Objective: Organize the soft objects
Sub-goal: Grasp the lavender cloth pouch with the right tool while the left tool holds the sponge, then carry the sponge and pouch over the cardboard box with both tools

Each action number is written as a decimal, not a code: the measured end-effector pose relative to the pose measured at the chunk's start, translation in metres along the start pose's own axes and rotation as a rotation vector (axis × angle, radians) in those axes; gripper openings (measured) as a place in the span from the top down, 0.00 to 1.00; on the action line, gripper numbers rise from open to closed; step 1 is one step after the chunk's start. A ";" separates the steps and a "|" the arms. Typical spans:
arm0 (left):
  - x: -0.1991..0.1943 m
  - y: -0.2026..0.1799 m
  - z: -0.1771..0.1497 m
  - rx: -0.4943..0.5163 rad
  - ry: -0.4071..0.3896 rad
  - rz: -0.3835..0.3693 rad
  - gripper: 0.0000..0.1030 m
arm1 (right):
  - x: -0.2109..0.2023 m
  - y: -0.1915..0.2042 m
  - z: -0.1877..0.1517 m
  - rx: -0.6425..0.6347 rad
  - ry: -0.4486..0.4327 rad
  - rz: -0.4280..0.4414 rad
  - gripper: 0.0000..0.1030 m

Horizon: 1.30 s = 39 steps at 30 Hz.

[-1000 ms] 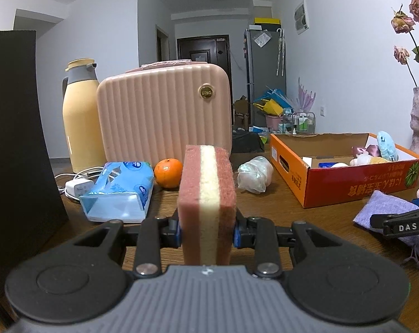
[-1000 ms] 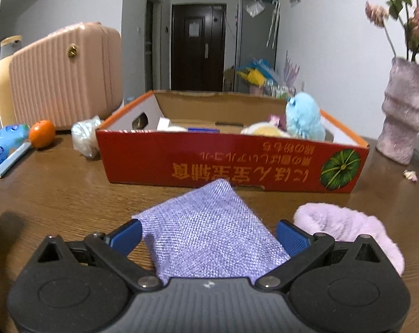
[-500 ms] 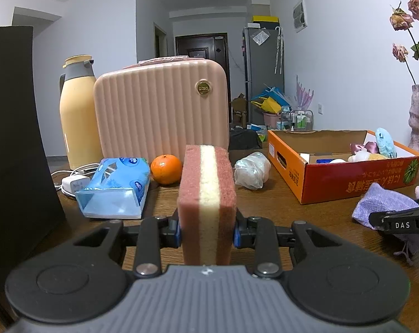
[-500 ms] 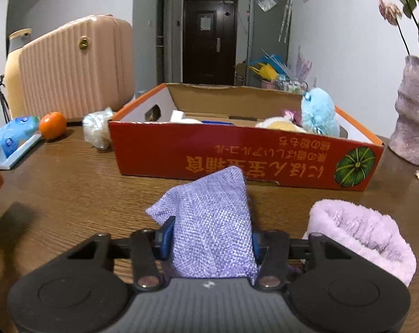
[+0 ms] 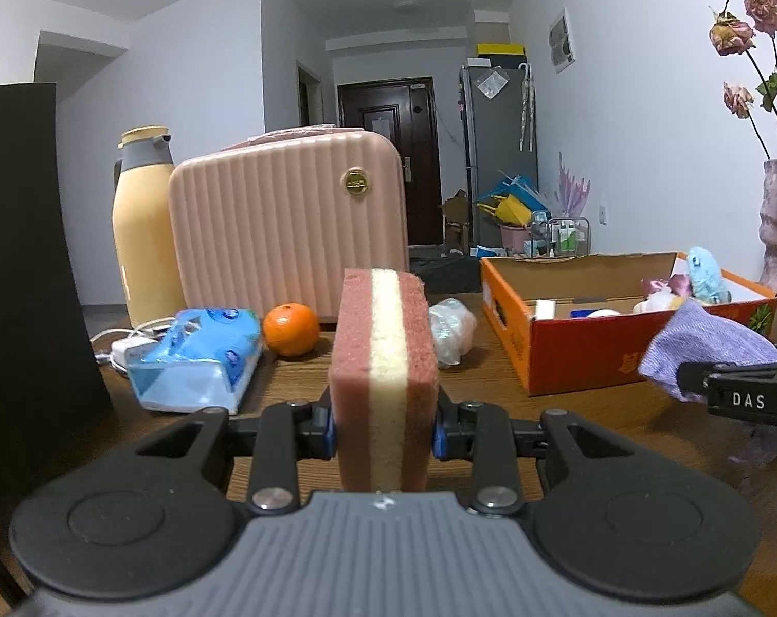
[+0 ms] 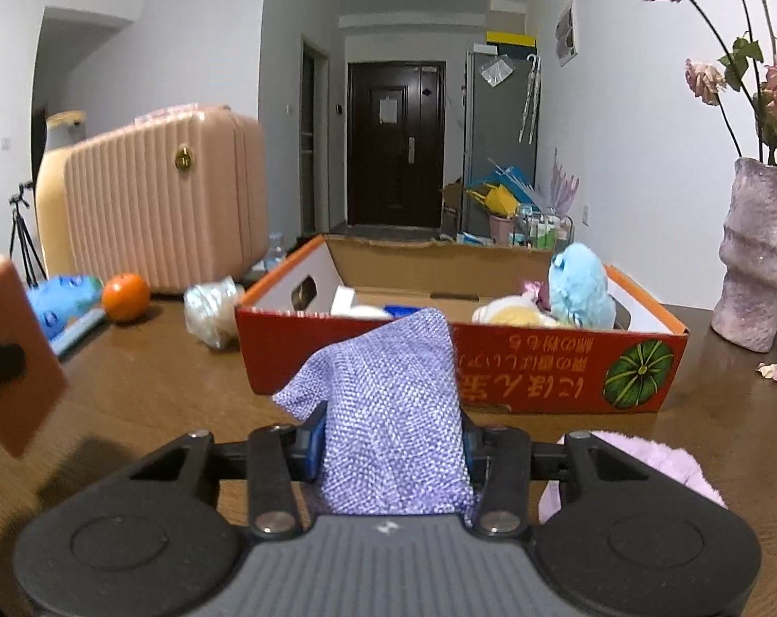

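Left wrist view: the left tool (image 5: 383, 424) is pinching a sponge (image 5: 383, 360) upright between its blue pads, pink outer layers to either side and a cream stripe down the middle. Behind it on the tabletop (image 5: 491, 385) lie a blue wipes pack (image 5: 198, 360), an orange (image 5: 291, 329) and a crumpled plastic bag (image 5: 452, 329), with a pink ribbed case (image 5: 285, 236) and a yellow jug (image 5: 144, 231) standing further back. To the right sits an open cardboard box (image 5: 583, 360), red on its near wall, with a blue plush (image 5: 704, 283) and other small soft items inside. At the right edge the right tool (image 5: 748, 398) shows side-on, with a purple pouch (image 5: 707, 349) in it, lifted off the wood and hanging in front of the box's near corner.

Right wrist view: the right tool (image 6: 391, 445) has the pouch (image 6: 388, 411) between its pads, and its jaws are closing on the fabric (the cloth is bunched and stands up from the pinch, its tip reaching about the box's rim). The box (image 6: 542, 370) is directly ahead, near but apart from the pouch; the plush (image 6: 578, 288) and a yellow soft toy (image 6: 511, 313) rest against its right half. A fluffy lilac item (image 6: 661, 468) lies on the tabletop (image 6: 157, 396) just to the right of the tool. The sponge (image 6: 18, 360) appears at the left edge, held above the wood. A mottled pink vase (image 6: 758, 257) with dried roses stands right of the box.
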<state>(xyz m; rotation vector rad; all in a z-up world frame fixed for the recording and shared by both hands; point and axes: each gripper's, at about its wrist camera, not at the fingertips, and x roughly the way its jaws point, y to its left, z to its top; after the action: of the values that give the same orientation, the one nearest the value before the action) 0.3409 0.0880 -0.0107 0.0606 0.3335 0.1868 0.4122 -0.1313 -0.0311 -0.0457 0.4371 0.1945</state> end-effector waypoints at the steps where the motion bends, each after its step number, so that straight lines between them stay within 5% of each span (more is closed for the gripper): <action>1: 0.000 -0.005 0.001 -0.008 0.004 -0.001 0.69 | -0.003 -0.001 0.002 0.008 -0.012 0.007 0.57; 21: 0.013 -0.072 0.029 -0.092 -0.038 0.006 0.69 | -0.015 -0.048 0.043 0.058 -0.138 0.046 0.57; 39: 0.068 -0.117 0.076 -0.190 -0.094 -0.030 0.69 | 0.024 -0.091 0.083 0.051 -0.154 0.020 0.57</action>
<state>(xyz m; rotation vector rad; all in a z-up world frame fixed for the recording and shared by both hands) 0.4491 -0.0162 0.0287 -0.1226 0.2212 0.1848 0.4862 -0.2089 0.0339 0.0232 0.2888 0.2050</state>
